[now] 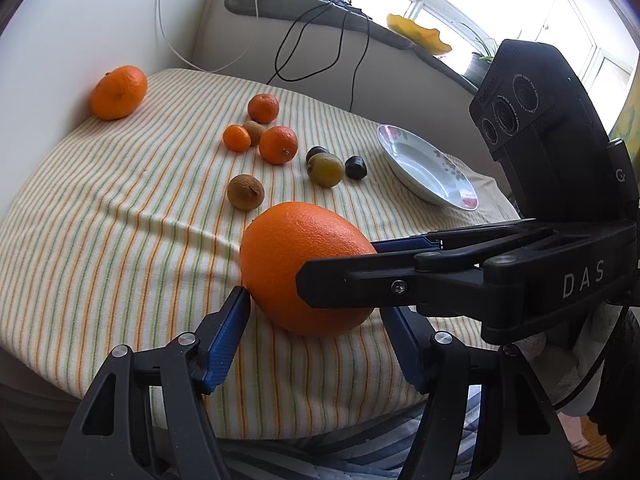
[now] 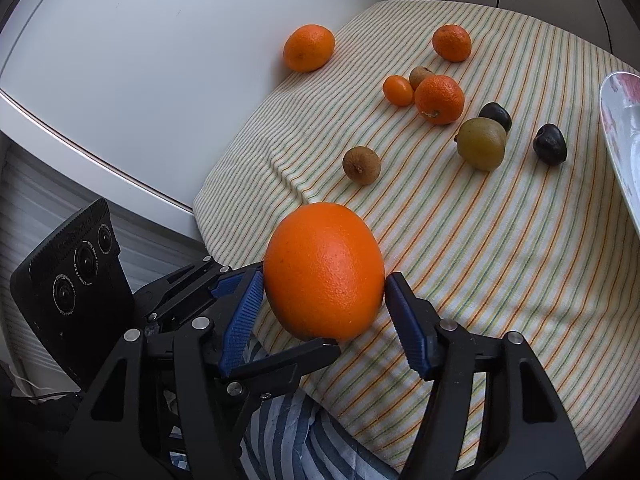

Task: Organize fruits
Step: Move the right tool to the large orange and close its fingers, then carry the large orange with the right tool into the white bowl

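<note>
Both tools are crowding the orange [image 1: 304, 268] near the cloth's front edge, well short of the plate [image 1: 424, 168] — right tool [image 2: 324, 304] pinching it, left tool [image 1: 316, 316] spread wide, merely bracketing, probably steadying.

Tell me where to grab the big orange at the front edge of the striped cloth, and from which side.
Grip the big smooth orange across its widest middle, pads on opposite flanks, coming from the near edge of the striped cloth. Its rounded skin would likely slip if gripped off-centre, and the small brown fruit lies behind it.
</note>
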`<state>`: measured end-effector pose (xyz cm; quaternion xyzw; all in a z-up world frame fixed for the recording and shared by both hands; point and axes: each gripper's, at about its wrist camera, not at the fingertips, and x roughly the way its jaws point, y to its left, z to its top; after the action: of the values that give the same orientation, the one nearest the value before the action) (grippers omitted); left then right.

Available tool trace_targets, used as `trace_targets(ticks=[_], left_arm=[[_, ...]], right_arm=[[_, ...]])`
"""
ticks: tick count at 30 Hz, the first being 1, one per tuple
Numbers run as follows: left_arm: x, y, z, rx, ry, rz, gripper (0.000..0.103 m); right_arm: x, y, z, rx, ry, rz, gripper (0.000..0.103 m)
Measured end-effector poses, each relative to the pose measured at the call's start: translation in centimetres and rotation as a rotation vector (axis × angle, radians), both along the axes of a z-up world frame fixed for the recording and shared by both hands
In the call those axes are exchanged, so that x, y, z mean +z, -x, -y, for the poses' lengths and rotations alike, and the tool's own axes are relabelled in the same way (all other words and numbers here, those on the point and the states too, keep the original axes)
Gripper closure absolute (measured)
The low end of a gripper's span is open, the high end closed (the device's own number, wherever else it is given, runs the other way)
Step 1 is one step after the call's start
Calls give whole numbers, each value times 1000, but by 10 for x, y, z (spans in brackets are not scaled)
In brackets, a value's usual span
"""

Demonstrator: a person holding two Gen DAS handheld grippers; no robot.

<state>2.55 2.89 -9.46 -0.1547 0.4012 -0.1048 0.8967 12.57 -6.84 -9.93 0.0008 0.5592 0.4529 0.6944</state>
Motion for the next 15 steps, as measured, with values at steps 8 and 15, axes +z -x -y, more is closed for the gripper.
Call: trace_targets(ticks=[8,15], left_arm=[[7,-5,9,-20,-16,12,36],[22,-21,30,-71,-38,51,36]], right_arm=[[8,3,16,-35,-21,16,38],[25,-5,47,-92,-49,48,38]])
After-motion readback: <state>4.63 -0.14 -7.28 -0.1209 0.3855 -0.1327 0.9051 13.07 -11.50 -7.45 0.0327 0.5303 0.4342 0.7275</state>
